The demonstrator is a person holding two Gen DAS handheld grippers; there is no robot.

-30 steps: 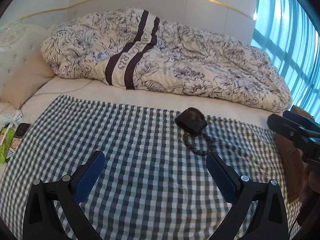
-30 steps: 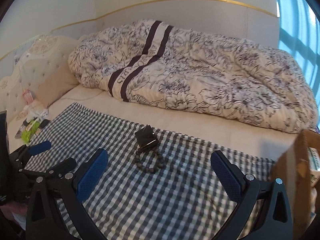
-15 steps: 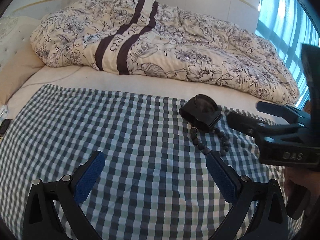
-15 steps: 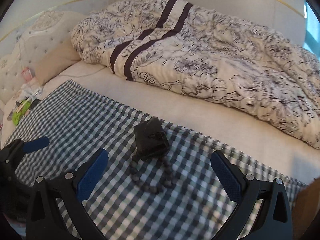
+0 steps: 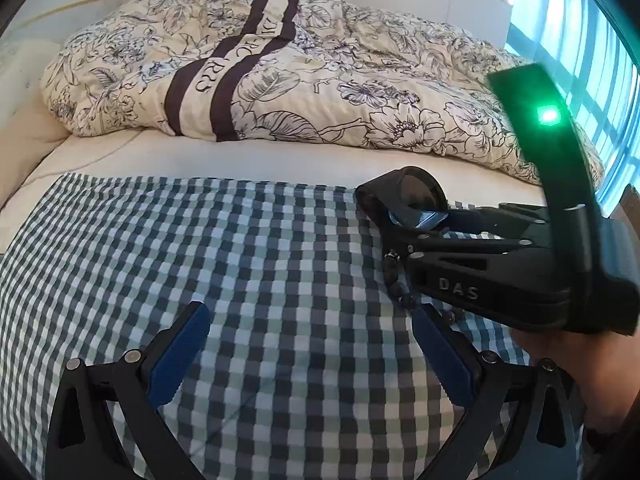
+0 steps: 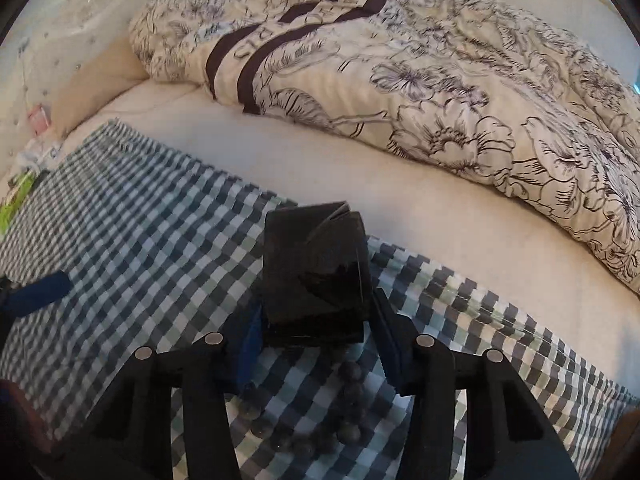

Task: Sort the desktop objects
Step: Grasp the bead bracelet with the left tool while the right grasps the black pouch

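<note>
The right gripper (image 6: pixel 316 332) sits low at centre of the right wrist view, its two blue-padded fingers (image 6: pixel 249 344) drawn in against the side faces of a small black box (image 6: pixel 314 272), pinching it near its lower end. The box lies on the checked cloth (image 6: pixel 152 248), at the cloth's far edge, mid-frame. In the left wrist view the same box (image 5: pixel 404 200) appears right of centre, with the right gripper (image 5: pixel 420 224) reaching in from the right edge.

Handling, as a judgement: the box looks rigid and light, with smooth, slightly glossy faces (some risk of slipping under a shallow pinch). The flat opposite sides now between the pads are the sound place to hold; a grip deeper along the body would be more secure than one at the end.

A string of dark beads (image 6: pixel 344 420) lies on the cloth directly below the box, between the gripper's arms. It is limp and would drape; whether it touches the box cannot be told.

The left gripper (image 5: pixel 308 356) hangs over bare cloth at lower centre of its own view, fingers spread wide, holding nothing.
</note>
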